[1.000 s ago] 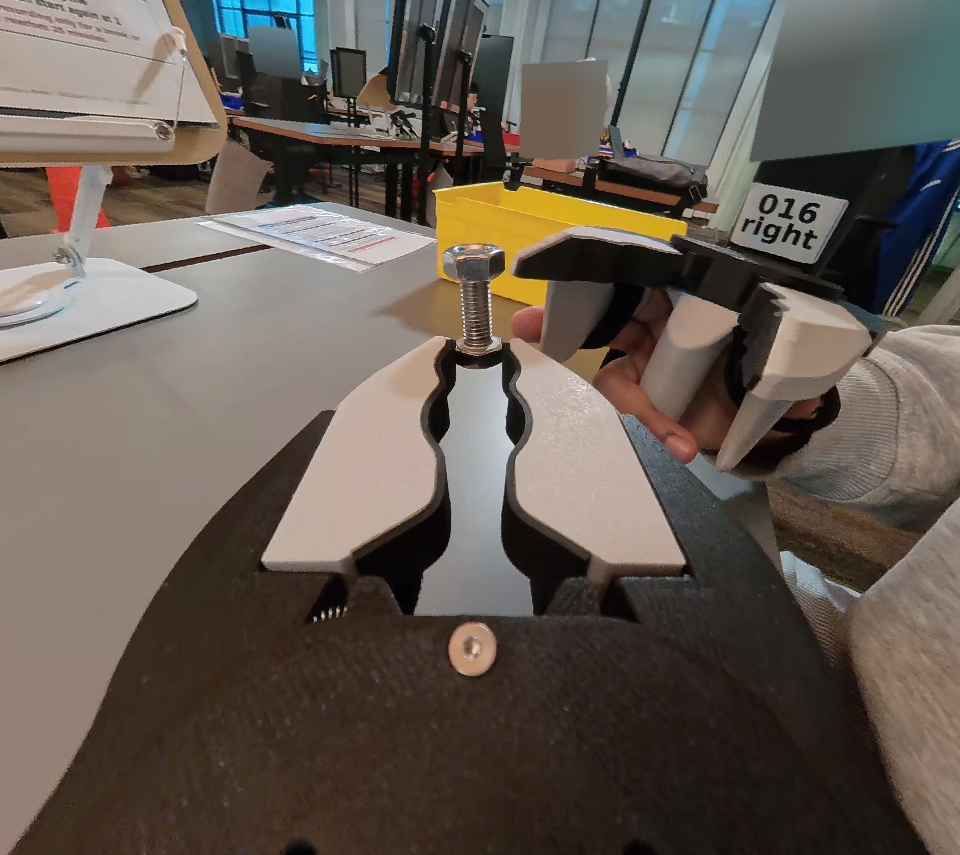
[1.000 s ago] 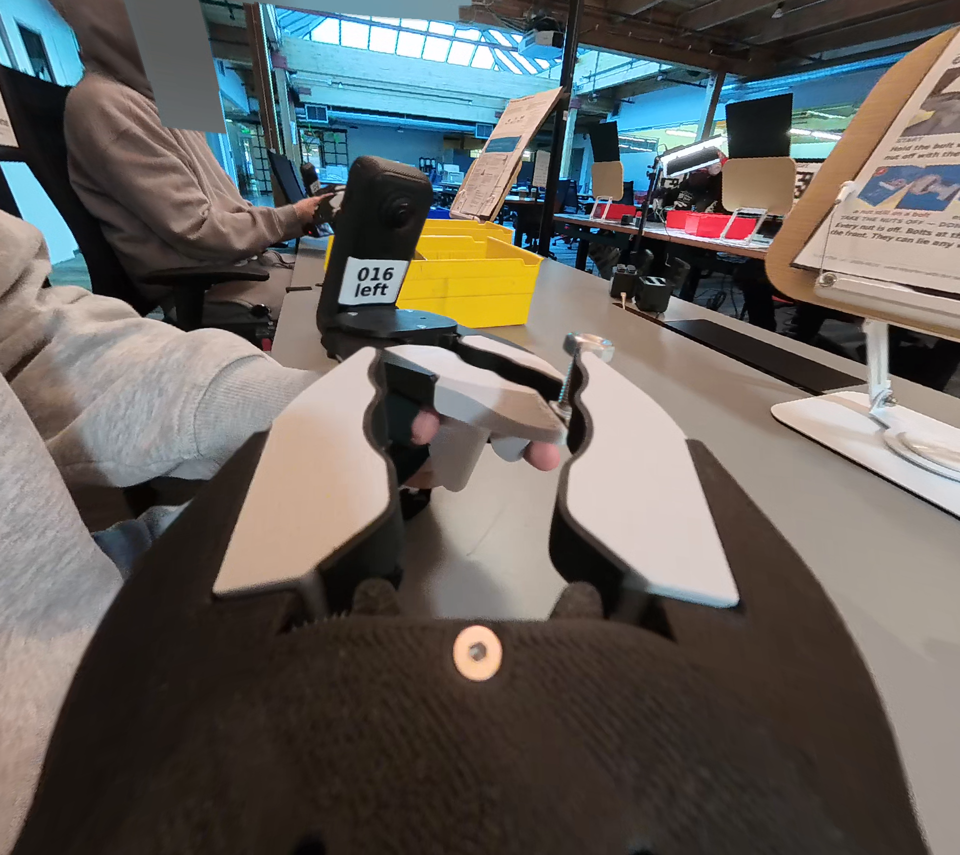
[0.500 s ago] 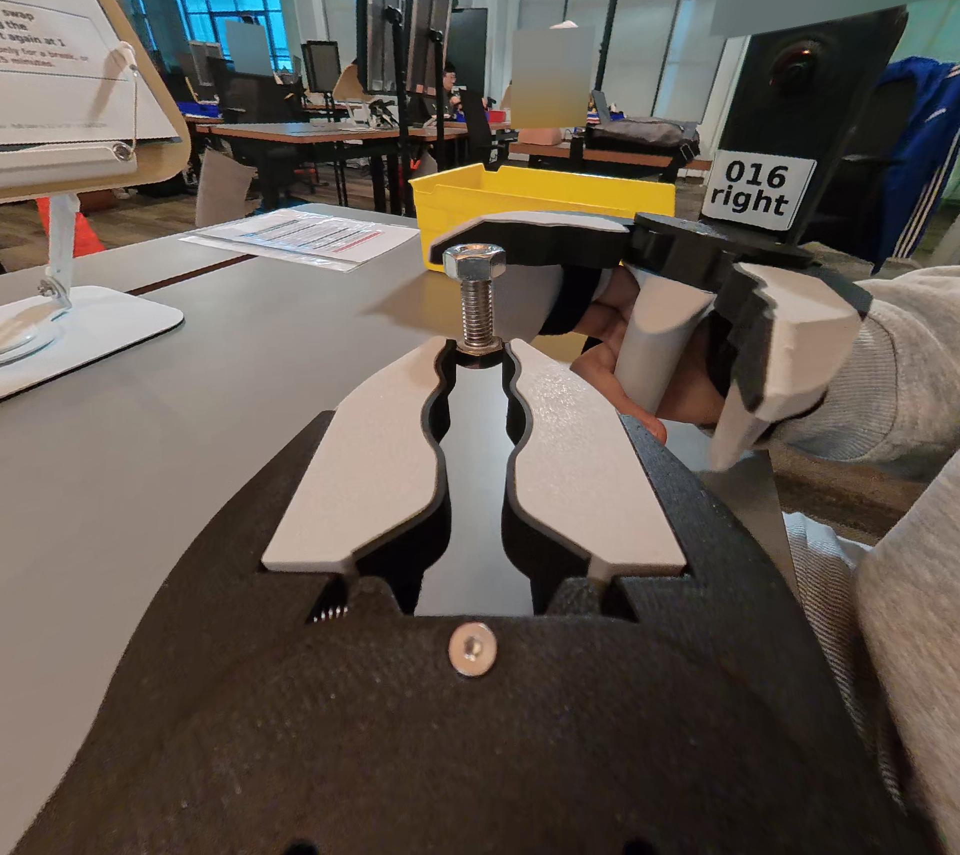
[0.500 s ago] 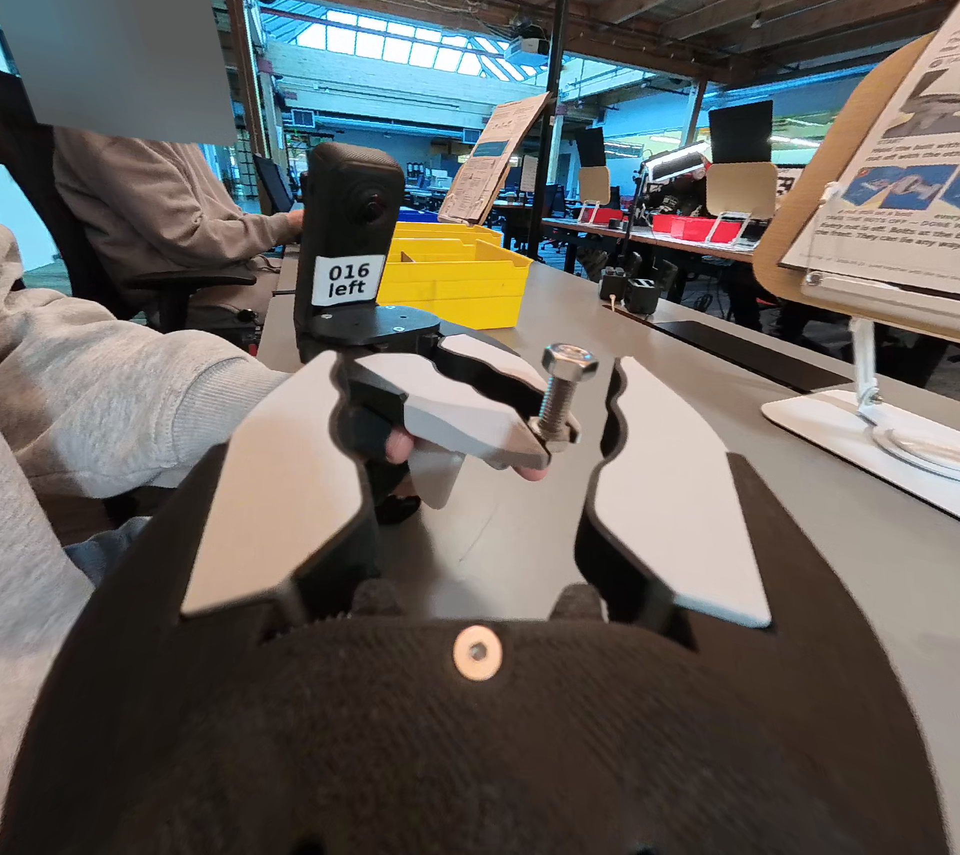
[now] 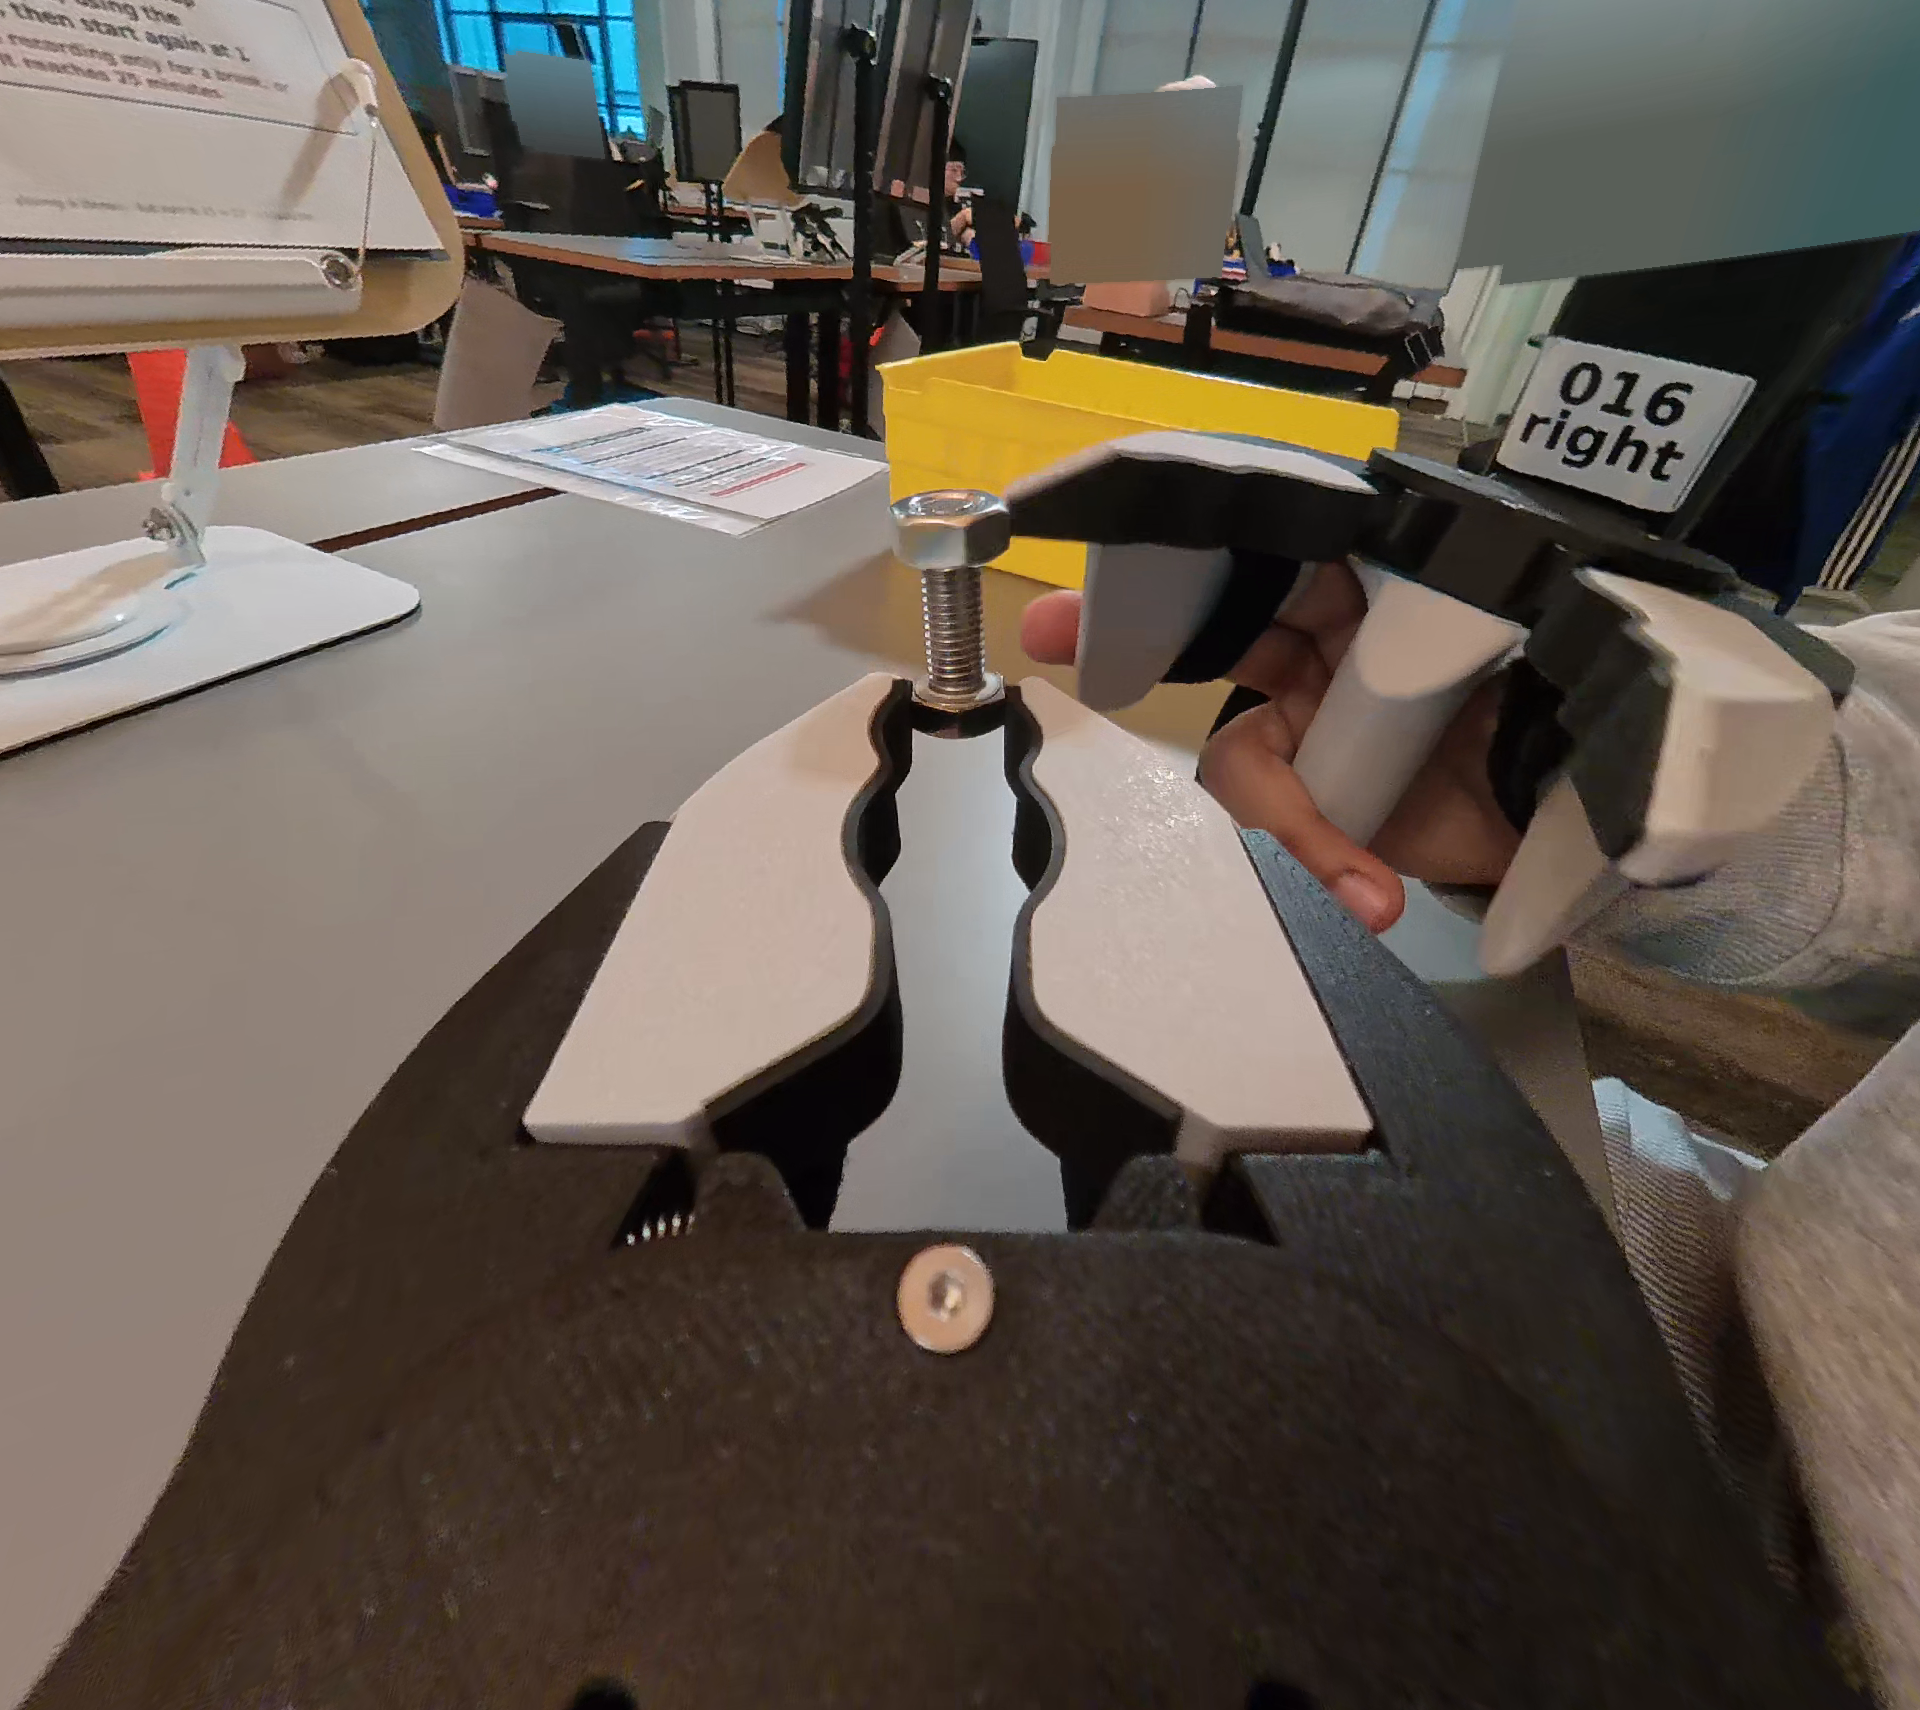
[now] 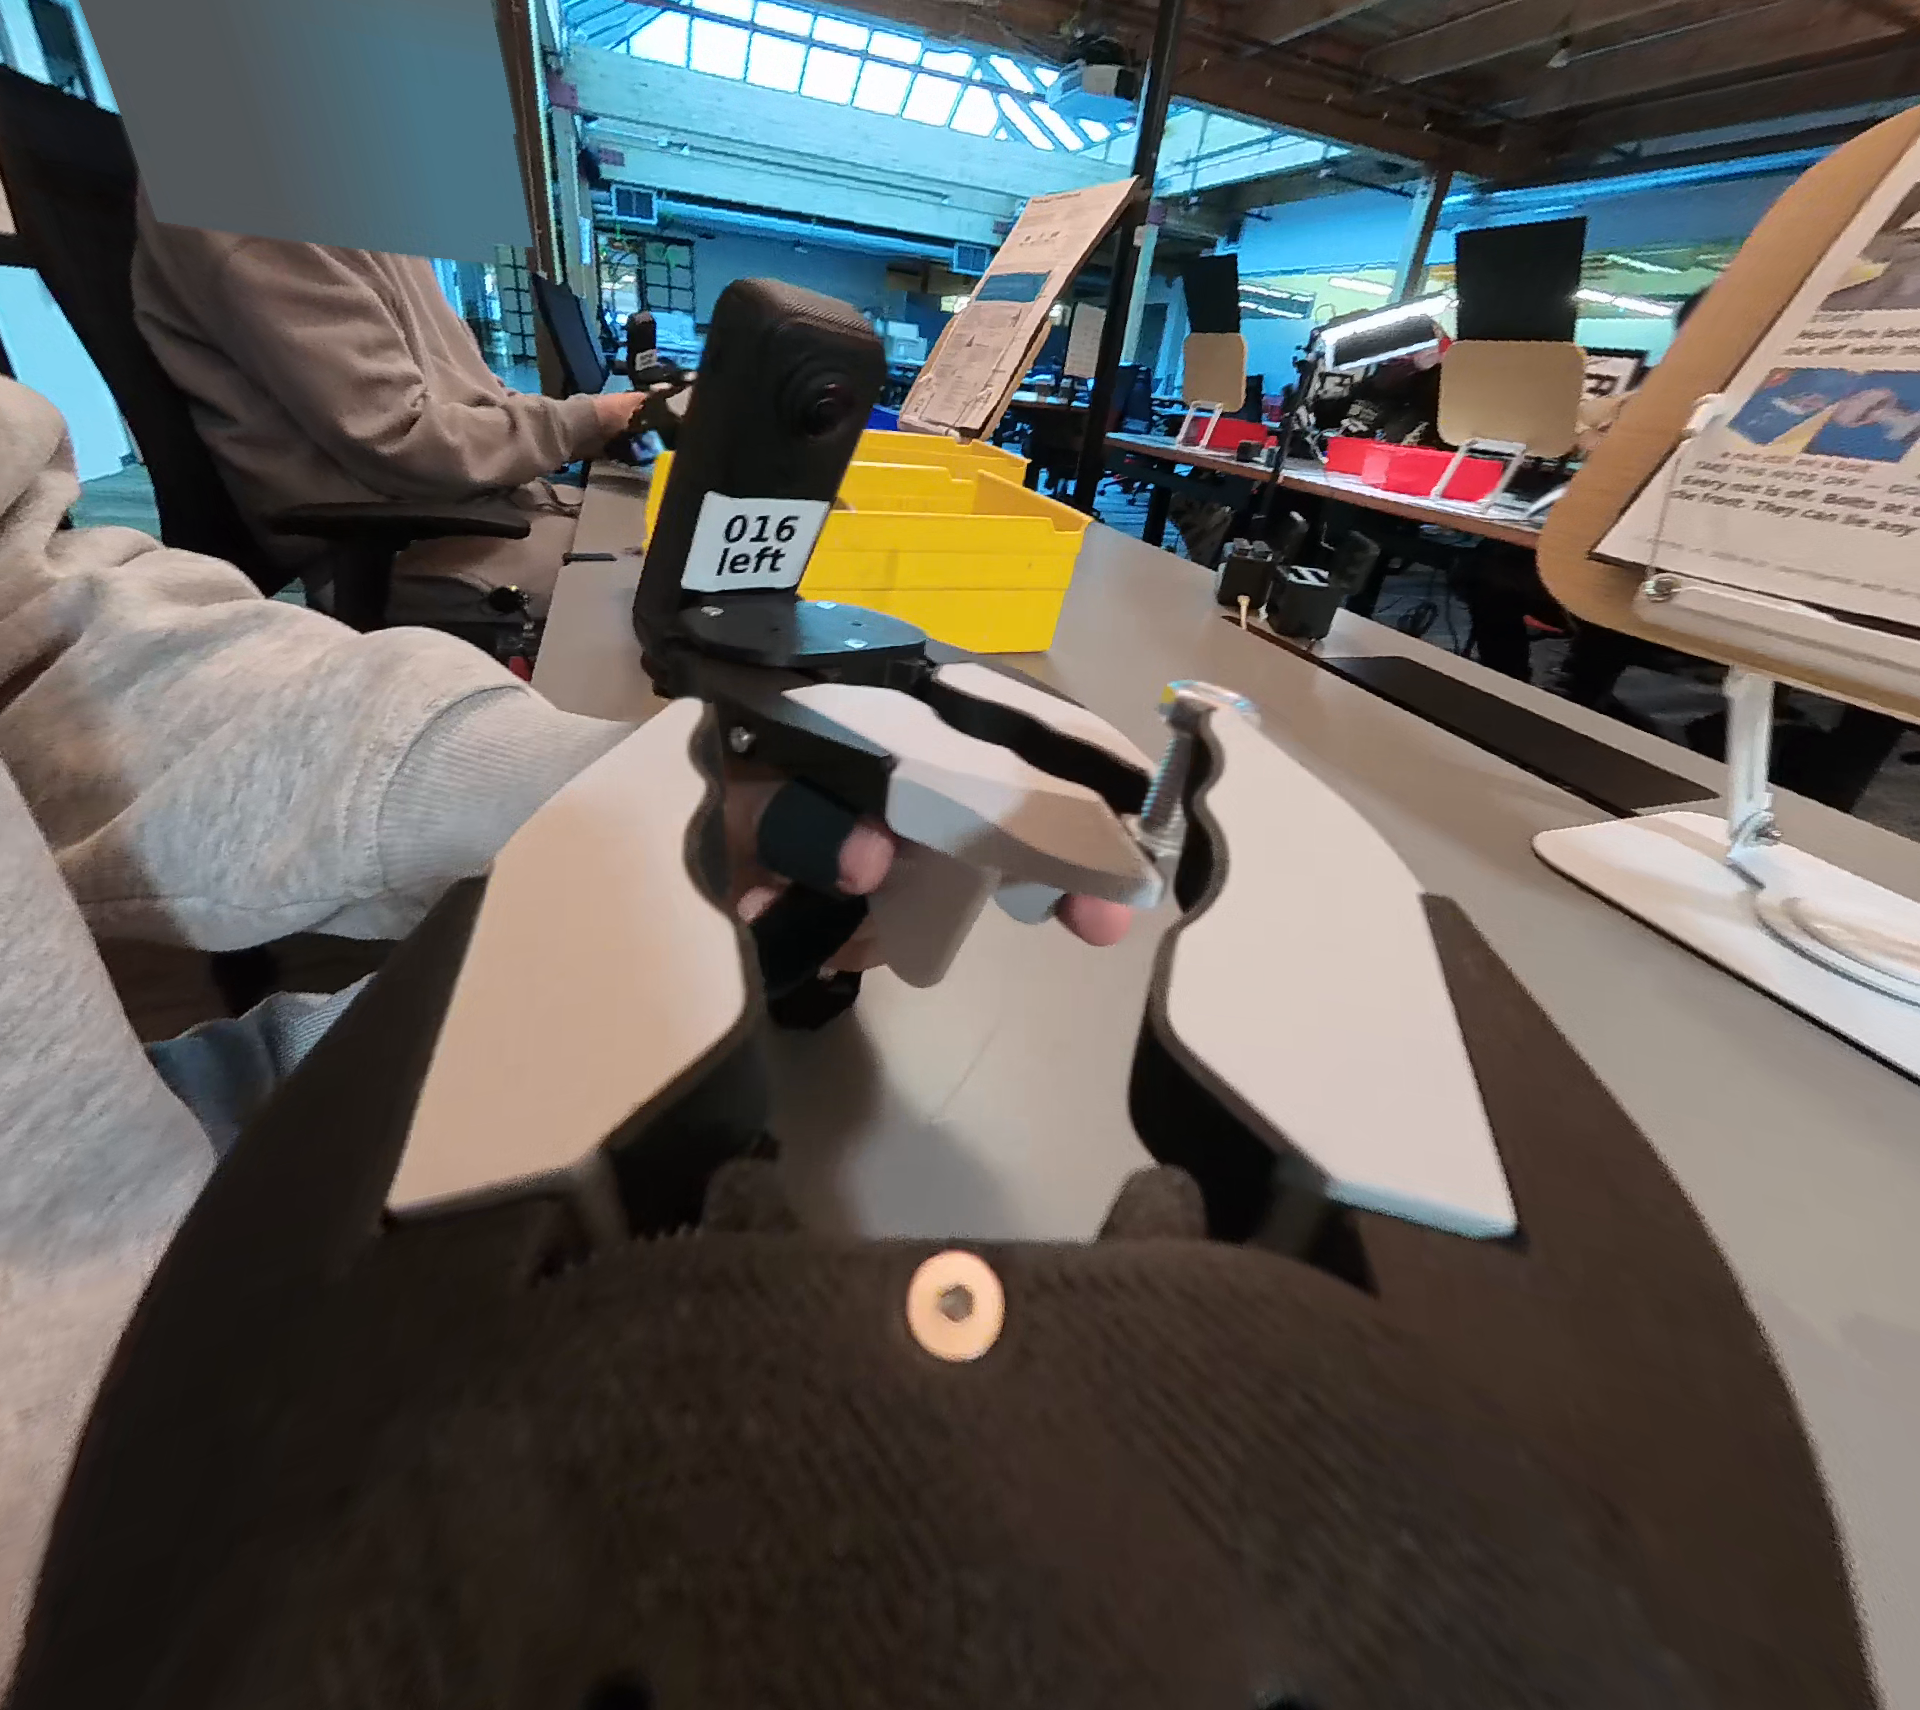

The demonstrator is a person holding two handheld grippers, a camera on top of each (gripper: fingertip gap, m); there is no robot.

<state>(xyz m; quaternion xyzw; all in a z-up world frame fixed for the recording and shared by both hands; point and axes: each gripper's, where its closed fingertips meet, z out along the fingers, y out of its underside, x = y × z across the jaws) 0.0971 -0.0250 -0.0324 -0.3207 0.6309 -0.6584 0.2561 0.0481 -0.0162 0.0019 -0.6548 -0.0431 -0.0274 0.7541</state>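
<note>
Open workshop, grey table (image 5: 312, 829), both grippers meeting over it around one bolt.

The left gripper (image 5: 956, 704), nearly closed, pinches the foot of an upright steel bolt (image 5: 948, 611); whether a nut sits there is hidden. The right gripper (image 6: 956, 787) is spread wide, its right finger (image 6: 1320, 933) beside the shank; contact is unclear. The bolt looks hard, smooth-headed, threaded: best gripped on the hex. Beyond, a yellow bin (image 5: 1091, 434).

Count: 1 bolt (image 5: 948, 590); 2 grippers, left (image 5: 956, 704) and right (image 6: 956, 787); 1 yellow bin (image 5: 1122, 434); 1 stand (image 5: 187, 538).
</note>
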